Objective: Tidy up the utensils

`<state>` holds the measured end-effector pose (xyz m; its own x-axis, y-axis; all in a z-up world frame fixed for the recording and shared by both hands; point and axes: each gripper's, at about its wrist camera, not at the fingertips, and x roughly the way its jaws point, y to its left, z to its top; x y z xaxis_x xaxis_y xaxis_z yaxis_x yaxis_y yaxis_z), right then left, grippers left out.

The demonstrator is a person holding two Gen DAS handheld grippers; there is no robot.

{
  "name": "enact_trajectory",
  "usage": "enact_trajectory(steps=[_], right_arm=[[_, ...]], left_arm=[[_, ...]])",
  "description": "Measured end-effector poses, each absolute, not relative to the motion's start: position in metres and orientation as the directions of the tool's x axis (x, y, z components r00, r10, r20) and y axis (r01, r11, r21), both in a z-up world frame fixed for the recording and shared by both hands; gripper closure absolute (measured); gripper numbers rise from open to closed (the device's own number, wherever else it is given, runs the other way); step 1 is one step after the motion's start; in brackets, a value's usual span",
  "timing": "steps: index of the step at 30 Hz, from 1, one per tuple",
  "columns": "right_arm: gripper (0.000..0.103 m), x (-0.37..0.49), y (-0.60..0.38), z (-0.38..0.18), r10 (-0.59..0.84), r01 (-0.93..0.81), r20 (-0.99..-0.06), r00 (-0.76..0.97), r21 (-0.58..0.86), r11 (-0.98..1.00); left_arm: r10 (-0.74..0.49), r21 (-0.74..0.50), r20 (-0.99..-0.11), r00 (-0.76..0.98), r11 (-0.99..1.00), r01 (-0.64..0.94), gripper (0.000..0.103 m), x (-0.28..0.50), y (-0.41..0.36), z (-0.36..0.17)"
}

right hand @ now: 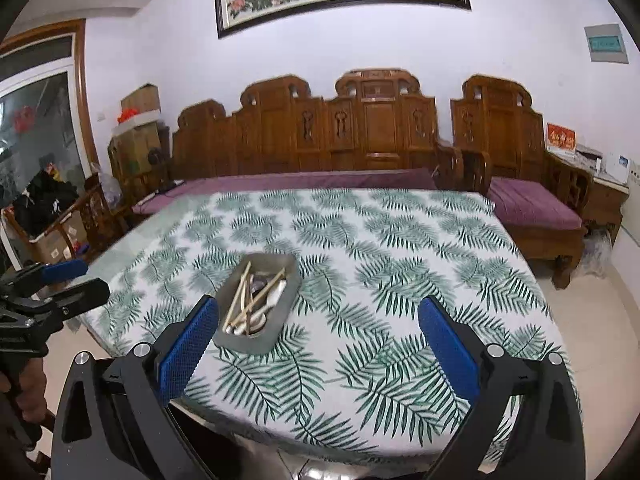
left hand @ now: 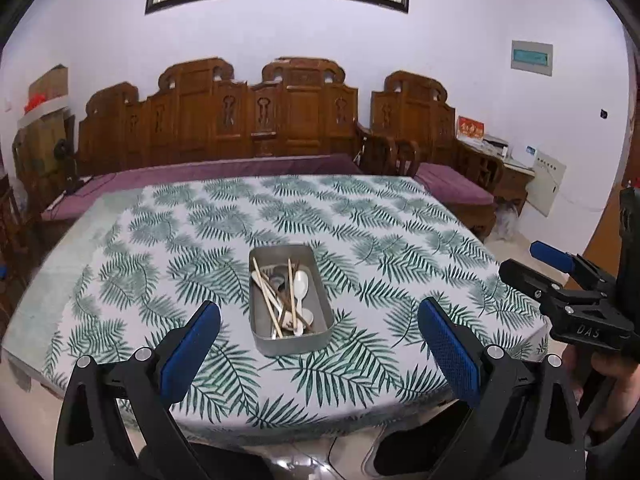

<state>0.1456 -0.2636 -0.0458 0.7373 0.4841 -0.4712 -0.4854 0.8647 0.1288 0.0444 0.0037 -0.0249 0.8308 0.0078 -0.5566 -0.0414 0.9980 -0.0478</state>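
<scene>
We've got both grippers, left (left hand: 319, 334) and right (right hand: 319, 334), spread wide and holding nothing, hovering at the table's (left hand: 400, 216) near edge. Chopsticks (left hand: 267, 300) and spoons (left hand: 301, 284) sit jumbled in the metal tray (left hand: 324, 292), so they're already gathered together.

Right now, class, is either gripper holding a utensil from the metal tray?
No: both the left gripper and right gripper are open and empty.

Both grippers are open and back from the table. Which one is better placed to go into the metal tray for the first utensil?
Left, probably. The metal tray sits centred between the left gripper's open fingers, straight ahead. For the right gripper the tray lies off toward its left finger, needing a sideways shift.
</scene>
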Motion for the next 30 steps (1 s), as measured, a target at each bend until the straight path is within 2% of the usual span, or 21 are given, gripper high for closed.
enact_trajectory(steps=[17,30], right_arm=[[0.003,0.103,-0.275,0.024,0.535,-0.531,-0.311,0.786,0.104,0.841],[0.003,0.089,-0.269,0.027,0.564,-0.563,-0.302,0.769,0.099,0.821]], left_arm=[[-0.045,-0.041,-0.417,0.908,0.999,0.031,0.008,0.014,-0.013,0.036],[-0.069,-0.047,-0.399,0.915,0.997,0.054,0.008,-0.001,-0.013,0.035]])
